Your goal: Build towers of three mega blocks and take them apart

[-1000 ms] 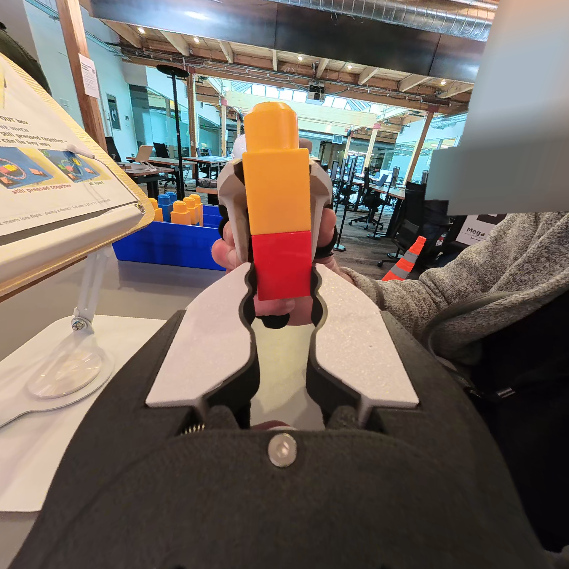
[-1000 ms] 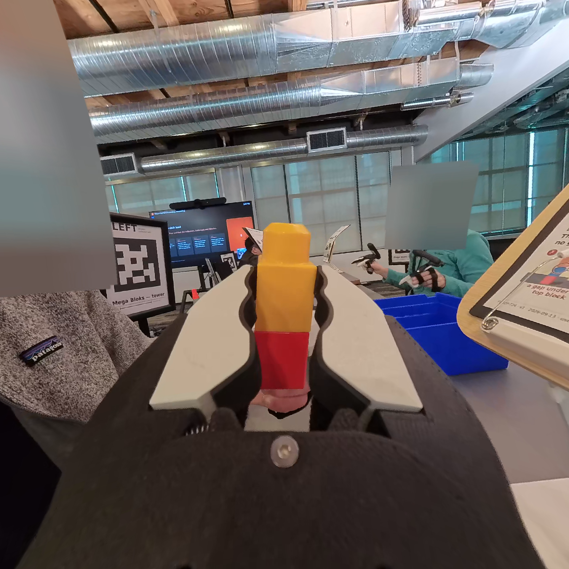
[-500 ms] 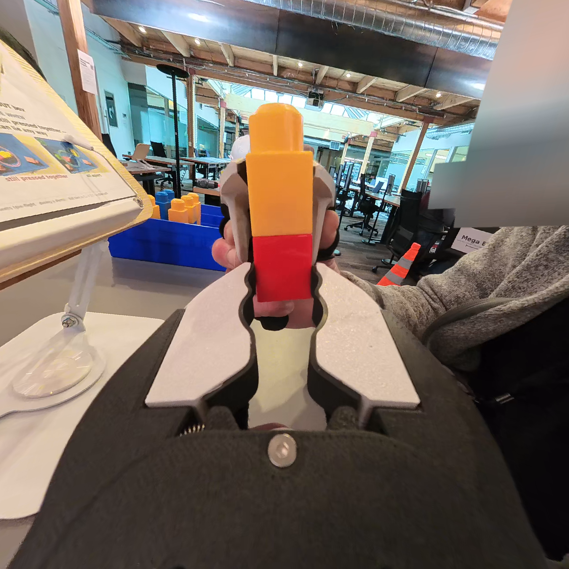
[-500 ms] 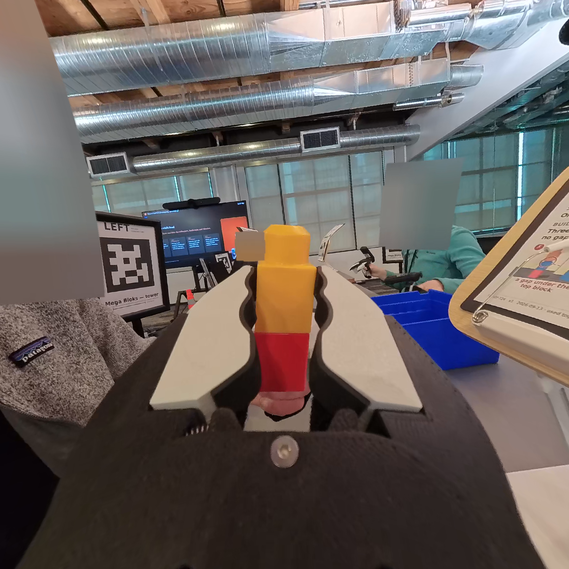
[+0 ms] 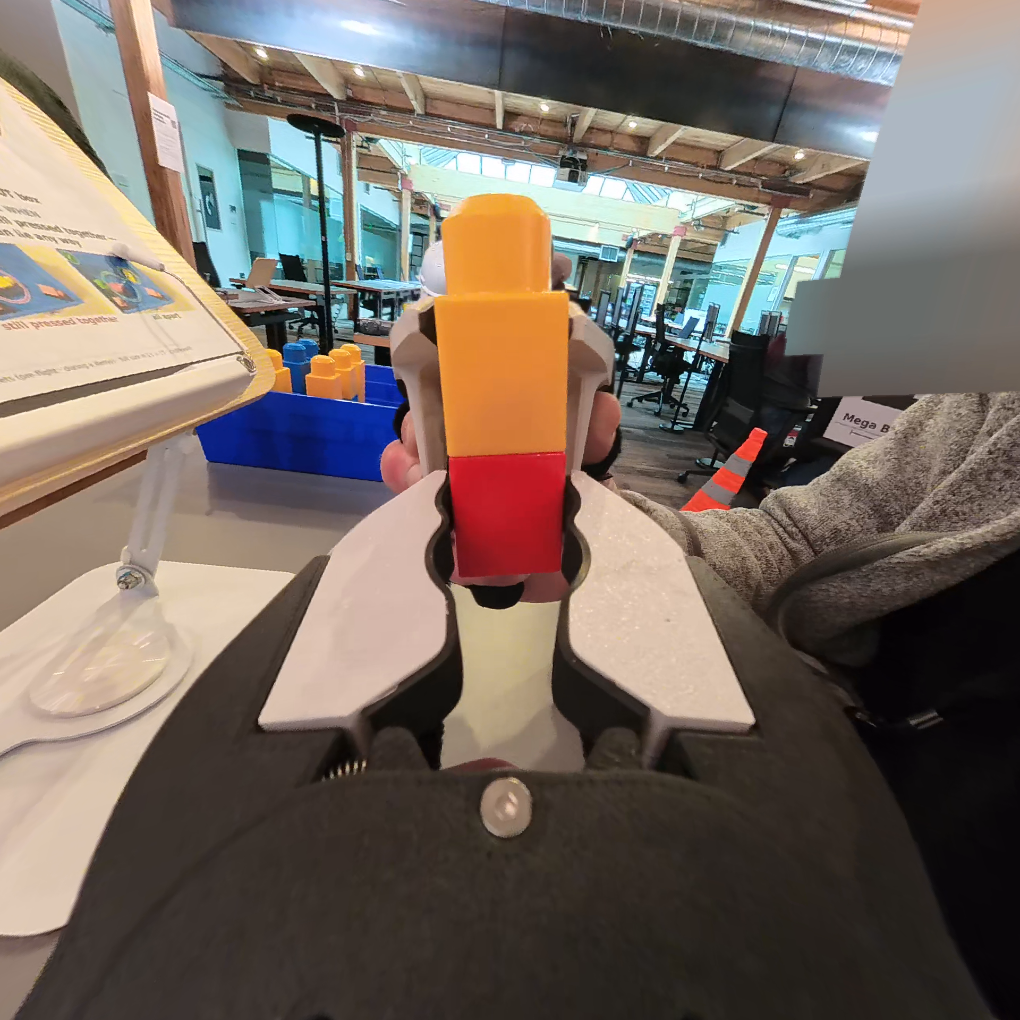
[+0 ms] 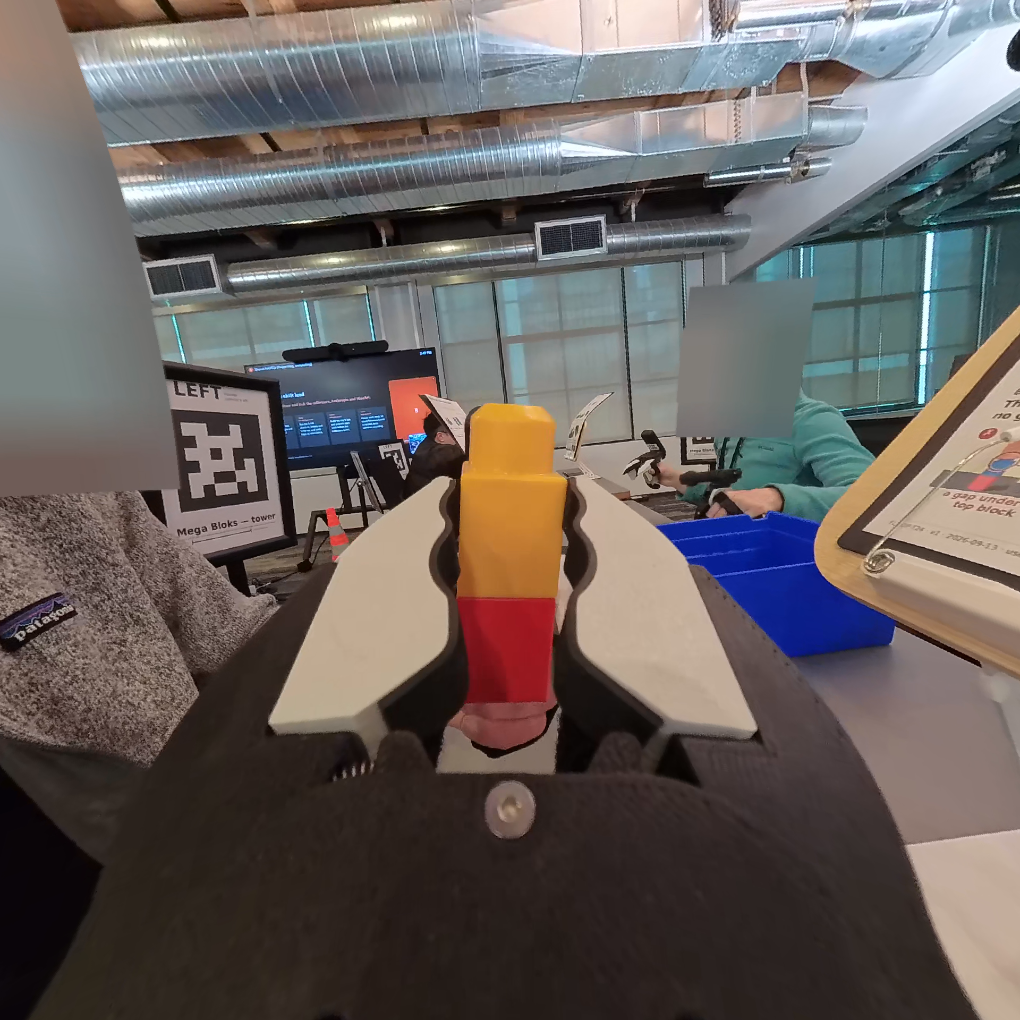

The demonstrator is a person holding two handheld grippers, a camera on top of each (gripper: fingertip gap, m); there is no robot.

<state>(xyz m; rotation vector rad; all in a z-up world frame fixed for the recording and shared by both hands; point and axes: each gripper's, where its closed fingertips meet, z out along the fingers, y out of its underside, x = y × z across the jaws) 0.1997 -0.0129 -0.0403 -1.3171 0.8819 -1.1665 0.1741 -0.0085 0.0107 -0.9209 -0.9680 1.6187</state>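
An orange block is stacked on a red block and held in the air between my two grippers, which face each other. My left gripper is shut on the red block, with its pads against both sides. My right gripper is shut on the orange block; the red block sits lower between its fingers. In the left wrist view the right gripper's fingers flank the orange block. The two blocks look joined with no gap.
A blue bin with orange and blue blocks stands behind on the grey table. An instruction board on a stand rises at the left over a white mat. In the right wrist view a blue bin and board are at the right. Spacing between my two grippers at the tips: around 5 centimetres.
Both grippers keep their hold on the joined stack. The views have shifted only slightly; the blocks have not come apart.
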